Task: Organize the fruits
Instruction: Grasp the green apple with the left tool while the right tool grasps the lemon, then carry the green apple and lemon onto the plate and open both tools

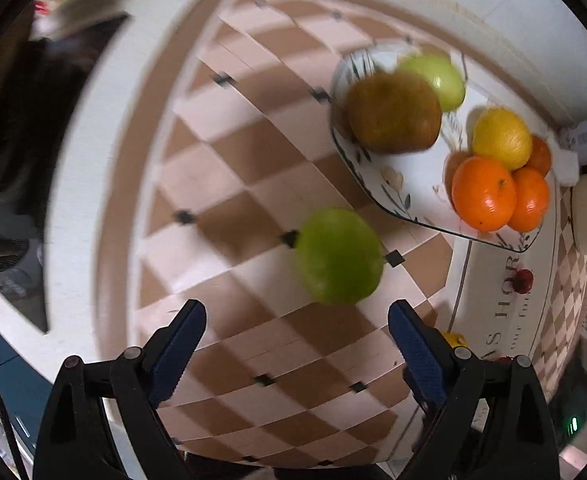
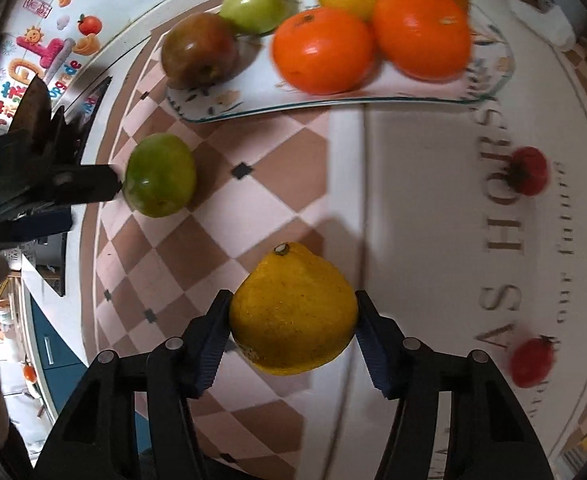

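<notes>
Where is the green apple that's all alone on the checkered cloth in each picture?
Left wrist: the green apple sits at centre, just ahead of the open left gripper.
Right wrist: the same apple is at the left, beside the other gripper's tip.
Shared landmark: the flowered tray holding fruit.

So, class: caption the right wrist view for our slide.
Right gripper shut on a lemon, fruit tray ahead.

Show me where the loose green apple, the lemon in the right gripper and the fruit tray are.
green apple [image 1: 339, 256], left wrist view, middle of its skin.
lemon [image 2: 293, 312], right wrist view, centre of its yellow rind.
fruit tray [image 2: 373, 82], right wrist view, bare patch near the front rim.
</notes>
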`<state>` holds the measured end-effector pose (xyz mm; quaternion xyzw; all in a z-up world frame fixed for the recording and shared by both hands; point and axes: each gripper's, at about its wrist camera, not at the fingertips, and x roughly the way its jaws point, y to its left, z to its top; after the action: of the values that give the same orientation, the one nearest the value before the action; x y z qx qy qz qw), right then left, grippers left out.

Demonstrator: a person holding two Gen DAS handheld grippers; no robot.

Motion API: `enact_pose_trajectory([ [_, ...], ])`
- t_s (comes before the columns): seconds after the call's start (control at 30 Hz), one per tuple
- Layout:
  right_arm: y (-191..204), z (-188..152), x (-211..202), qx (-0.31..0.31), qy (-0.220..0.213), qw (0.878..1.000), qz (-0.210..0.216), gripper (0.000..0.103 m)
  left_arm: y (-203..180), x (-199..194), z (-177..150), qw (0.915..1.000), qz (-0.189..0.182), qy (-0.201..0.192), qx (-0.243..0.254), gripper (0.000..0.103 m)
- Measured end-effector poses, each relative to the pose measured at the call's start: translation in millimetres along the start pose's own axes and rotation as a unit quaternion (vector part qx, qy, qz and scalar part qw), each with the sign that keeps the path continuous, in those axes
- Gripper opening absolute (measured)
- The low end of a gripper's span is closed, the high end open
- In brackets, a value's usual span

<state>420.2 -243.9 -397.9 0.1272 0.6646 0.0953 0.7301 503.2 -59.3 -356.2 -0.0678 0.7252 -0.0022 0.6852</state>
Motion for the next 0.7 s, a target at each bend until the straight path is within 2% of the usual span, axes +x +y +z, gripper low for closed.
enact_pose_trajectory([
  [0.1, -17, -1, -10, 0.011, -0.002, 1.000, -0.008, 0.062, -8, 24, 13, 0.9995, -0.005, 0.032, 0.000, 0.093],
  [0.2, -35, -3, -16, 0.026, -0.002, 1.000, -0.012, 0.062, -16, 36, 22, 0.9996, -0.002, 0.026, 0.014, 0.089],
  [0.23, -40, -3, -17, 0.030, -0.003, 0.999, -0.014, 0.062, -19, 36, 23, 0.9996, 0.001, 0.018, 0.020, 0.080],
  [0.27, -44, -3, -18, 0.033, -0.004, 0.999, -0.015, 0.062, -21, 37, 24, 0.9996, 0.003, 0.014, 0.024, 0.067],
  [0.33, -54, -3, -19, 0.045, -0.003, 0.999, -0.014, 0.062, -21, 40, 25, 0.9995, -0.018, 0.014, 0.020, 0.054],
  [0.5, -69, -5, -23, 0.066, -0.006, 0.998, -0.008, 0.062, -32, 38, 18, 0.9992, 0.001, 0.000, 0.039, 0.054],
  [0.7, -79, -7, -25, 0.080, -0.002, 0.997, 0.013, 0.063, -41, 36, -11, 0.9986, -0.010, 0.006, 0.051, 0.054],
])
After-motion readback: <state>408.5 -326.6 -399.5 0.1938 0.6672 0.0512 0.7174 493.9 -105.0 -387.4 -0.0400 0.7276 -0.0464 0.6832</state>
